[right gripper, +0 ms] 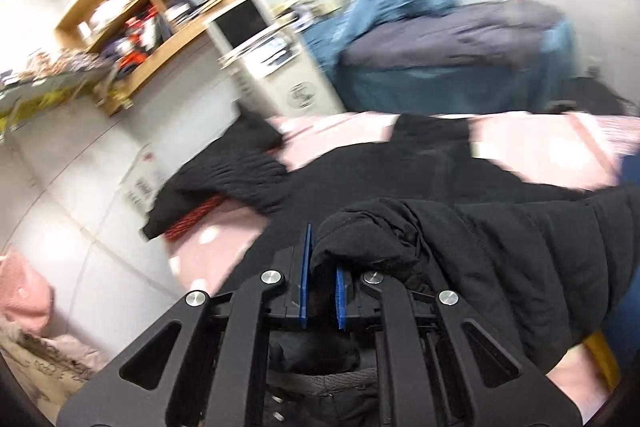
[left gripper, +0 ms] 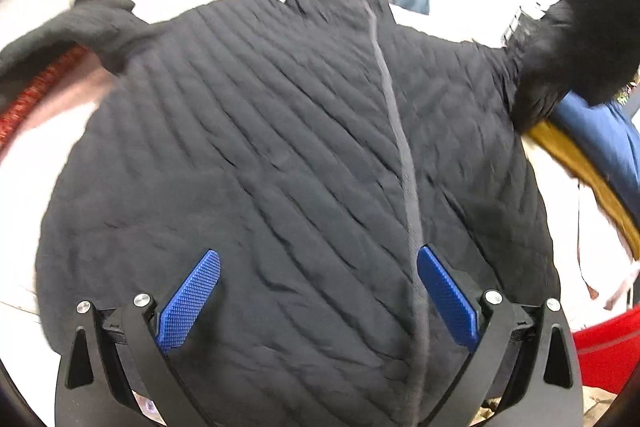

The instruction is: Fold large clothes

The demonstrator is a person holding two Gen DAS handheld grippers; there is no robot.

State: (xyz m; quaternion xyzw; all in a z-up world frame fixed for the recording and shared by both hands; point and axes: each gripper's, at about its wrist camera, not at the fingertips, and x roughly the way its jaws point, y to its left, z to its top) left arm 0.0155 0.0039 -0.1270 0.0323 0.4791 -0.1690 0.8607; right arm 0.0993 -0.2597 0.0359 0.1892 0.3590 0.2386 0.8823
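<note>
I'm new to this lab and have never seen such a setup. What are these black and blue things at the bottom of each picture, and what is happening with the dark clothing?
Each picture comes from a camera mounted on a hand-held gripper, looking along its two blue-padded fingers. A person holds one in each hand. The left gripper is open, above a black quilted jacket spread on a pink cover. The right gripper is shut on the jacket's sleeve, which drapes off to one side. Other clothes lie behind: a blue pile and a black knit garment. A wooden shelf hangs on the wall.
</note>
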